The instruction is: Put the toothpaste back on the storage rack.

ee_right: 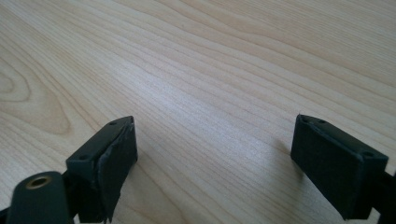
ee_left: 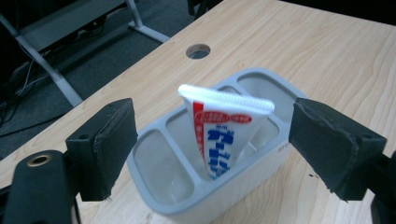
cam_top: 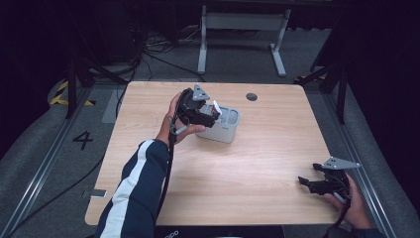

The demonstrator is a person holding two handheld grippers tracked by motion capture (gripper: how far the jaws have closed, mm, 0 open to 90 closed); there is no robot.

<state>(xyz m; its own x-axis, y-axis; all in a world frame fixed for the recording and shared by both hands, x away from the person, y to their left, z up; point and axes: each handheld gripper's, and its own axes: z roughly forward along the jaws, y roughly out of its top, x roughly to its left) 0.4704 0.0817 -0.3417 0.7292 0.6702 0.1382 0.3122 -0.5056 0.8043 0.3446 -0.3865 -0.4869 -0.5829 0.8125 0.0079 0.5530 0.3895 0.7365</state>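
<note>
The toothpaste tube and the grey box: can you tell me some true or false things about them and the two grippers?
1. The toothpaste tube stands in a middle compartment of the grey box. True.
2. The left gripper squeezes the tube. False: its fingers are spread wide, apart from the tube.
3. The tube's crimped flat end points up. True.
4. The right gripper holds a cup. False: it is open above bare table.
5. The grey box lies tipped over. False: it sits upright on the table.
</note>
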